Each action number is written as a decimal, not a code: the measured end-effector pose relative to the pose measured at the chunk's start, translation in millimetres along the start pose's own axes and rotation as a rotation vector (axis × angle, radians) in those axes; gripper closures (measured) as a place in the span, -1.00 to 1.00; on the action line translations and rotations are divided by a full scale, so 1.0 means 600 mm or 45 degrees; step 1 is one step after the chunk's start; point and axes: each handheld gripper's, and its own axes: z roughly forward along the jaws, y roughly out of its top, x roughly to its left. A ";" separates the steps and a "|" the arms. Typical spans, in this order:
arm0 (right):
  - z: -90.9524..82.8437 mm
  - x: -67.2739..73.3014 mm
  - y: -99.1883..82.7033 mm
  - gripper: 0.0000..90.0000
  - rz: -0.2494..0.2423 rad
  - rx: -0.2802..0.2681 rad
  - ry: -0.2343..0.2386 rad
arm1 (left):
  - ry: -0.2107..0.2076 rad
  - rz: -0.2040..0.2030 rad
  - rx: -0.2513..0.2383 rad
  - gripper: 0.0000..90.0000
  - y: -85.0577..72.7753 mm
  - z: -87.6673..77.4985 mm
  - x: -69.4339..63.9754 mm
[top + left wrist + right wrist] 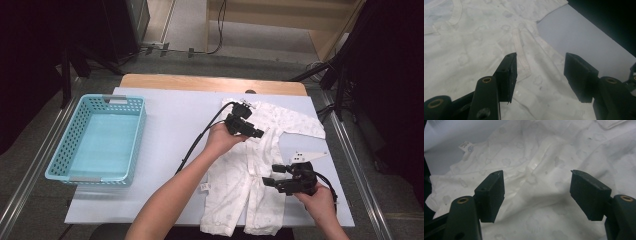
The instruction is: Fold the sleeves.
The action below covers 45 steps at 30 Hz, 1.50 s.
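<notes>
Reaching over the bench [165, 125], we hold the left tongs [260, 134] above the chest of the white baby suit [250, 175], jaws spread and pinching nothing. The right tongs [266, 182] hover over its legs, also spread, empty. The suit lies flat, faintly patterned, right of the blue basket [75, 145].

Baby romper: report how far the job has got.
Done: the white romper lies spread flat on the table, one sleeve out to the side, legs toward the person. In hand: nothing is gripped; the left gripper hovers open over the chest, the right gripper open over the legs. Left, judging by the layout: probably folding it and putting it in the empty blue basket.
</notes>
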 end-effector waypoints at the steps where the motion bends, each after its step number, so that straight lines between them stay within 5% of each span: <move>1: 0.000 -0.001 0.000 -0.41 0.007 -0.007 -0.002 | 0.000 0.000 0.000 -0.02 0.000 0.000 0.000; 21: -0.009 -0.021 -0.002 -0.42 0.063 -0.002 -0.036 | -0.038 0.002 -0.020 -0.11 -0.054 -0.072 0.000; 45: -0.028 -0.060 0.018 -0.47 0.165 -0.048 -0.099 | -0.014 0.005 -0.066 -0.14 -0.138 -0.153 0.003</move>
